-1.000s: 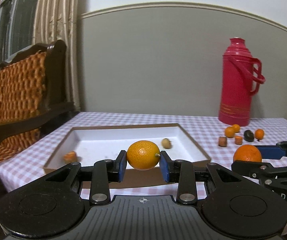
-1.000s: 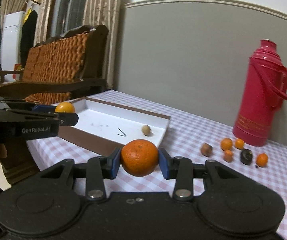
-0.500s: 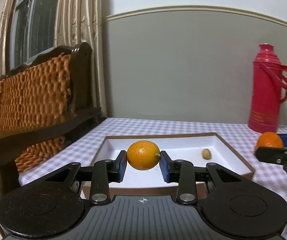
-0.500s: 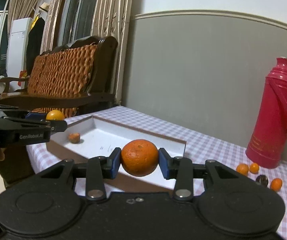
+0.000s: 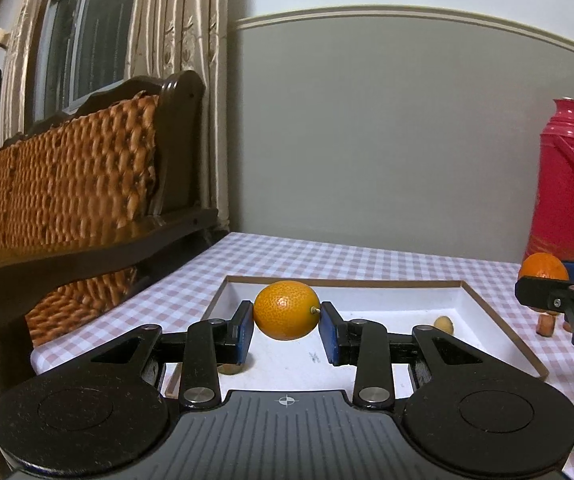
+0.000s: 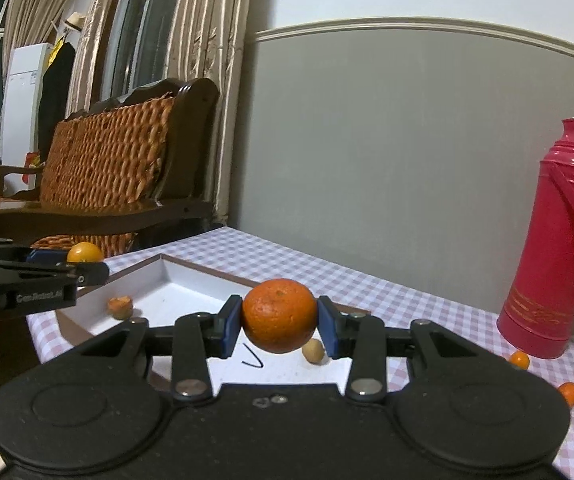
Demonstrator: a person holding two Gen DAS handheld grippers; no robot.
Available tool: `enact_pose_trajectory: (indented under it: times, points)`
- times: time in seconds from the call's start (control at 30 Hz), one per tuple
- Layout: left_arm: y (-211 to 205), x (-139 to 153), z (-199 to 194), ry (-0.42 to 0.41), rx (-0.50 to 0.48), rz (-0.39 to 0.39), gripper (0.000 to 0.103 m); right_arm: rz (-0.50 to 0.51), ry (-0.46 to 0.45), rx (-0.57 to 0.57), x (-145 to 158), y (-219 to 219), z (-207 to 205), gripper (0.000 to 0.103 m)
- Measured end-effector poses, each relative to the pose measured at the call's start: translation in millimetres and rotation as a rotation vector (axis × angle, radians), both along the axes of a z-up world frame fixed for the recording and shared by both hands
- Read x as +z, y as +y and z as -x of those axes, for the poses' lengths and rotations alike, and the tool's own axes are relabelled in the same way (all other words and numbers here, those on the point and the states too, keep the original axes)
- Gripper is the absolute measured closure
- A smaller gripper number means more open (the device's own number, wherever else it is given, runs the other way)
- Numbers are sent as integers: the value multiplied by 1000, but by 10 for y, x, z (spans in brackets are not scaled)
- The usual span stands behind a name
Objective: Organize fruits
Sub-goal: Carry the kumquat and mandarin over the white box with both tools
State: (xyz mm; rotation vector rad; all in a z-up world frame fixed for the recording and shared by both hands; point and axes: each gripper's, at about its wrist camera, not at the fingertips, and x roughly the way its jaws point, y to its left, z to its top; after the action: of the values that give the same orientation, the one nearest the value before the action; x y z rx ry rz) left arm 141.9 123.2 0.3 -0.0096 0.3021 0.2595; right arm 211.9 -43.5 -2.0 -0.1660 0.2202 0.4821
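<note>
Both claws are closed on fruit above the white tray [image 5: 491, 312] on the bench: my left claw [image 5: 287, 320] pinches a yellow-orange fruit [image 5: 286, 310] end to end, my right claw [image 6: 279, 326] a rounder orange [image 6: 279, 320]. Smooth, round, bruisable, I judge: grip across the middle, gently.

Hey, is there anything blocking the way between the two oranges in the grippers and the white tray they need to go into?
Nothing visible does. The left gripper holds its yellow-orange fruit over the open white tray, and the right gripper holds its orange above it too. Only a small tan fruit and an orange piece lie inside.
</note>
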Motion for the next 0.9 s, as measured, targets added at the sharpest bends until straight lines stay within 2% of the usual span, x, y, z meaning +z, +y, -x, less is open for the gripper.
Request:
enact_pose_trajectory:
  times: [0.4, 0.9]
  points:
    - [162, -24, -271, 6, 26, -1, 67, -8, 22, -22, -54, 7, -280, 71]
    - [332, -75, -712, 55, 31, -2, 67, -15, 89, -45, -131, 125, -851, 71]
